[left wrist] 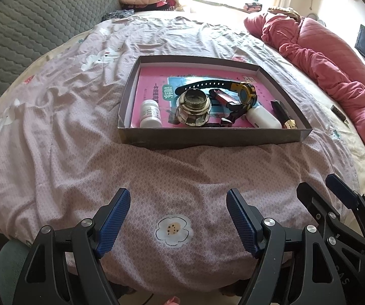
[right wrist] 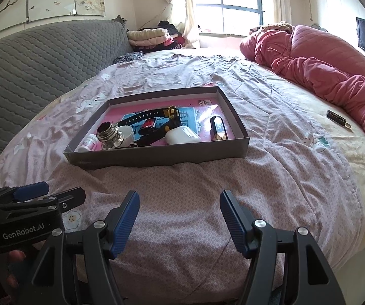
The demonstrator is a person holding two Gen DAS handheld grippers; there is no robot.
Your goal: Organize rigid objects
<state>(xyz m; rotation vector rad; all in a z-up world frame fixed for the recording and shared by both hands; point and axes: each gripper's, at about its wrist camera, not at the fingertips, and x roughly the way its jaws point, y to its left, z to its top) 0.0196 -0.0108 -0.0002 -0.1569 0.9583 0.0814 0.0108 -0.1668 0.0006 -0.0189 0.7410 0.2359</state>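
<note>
A grey cardboard box lid (left wrist: 207, 138) (right wrist: 157, 156) lies on the bed ahead of both grippers. Inside, on a pink book, are a white pill bottle (left wrist: 150, 114) (right wrist: 89, 142), a metal-capped glass jar (left wrist: 193, 108) (right wrist: 110, 137), a black-and-yellow watch (left wrist: 243, 91) (right wrist: 157, 117), a red lighter (left wrist: 224, 97), a white case (left wrist: 262, 118) (right wrist: 181, 134) and a black-gold lipstick (left wrist: 284, 114) (right wrist: 218, 128). My left gripper (left wrist: 178, 218) is open and empty, low over the quilt. My right gripper (right wrist: 179, 216) is open and empty beside it, also seen in the left wrist view (left wrist: 334, 195).
A small dark comb-like object (right wrist: 337, 118) (left wrist: 339, 114) lies on the quilt to the right, near a bunched pink duvet (right wrist: 322, 68). A grey padded headboard (right wrist: 42, 58) stands at the left. Folded clothes (right wrist: 152, 36) sit by the window.
</note>
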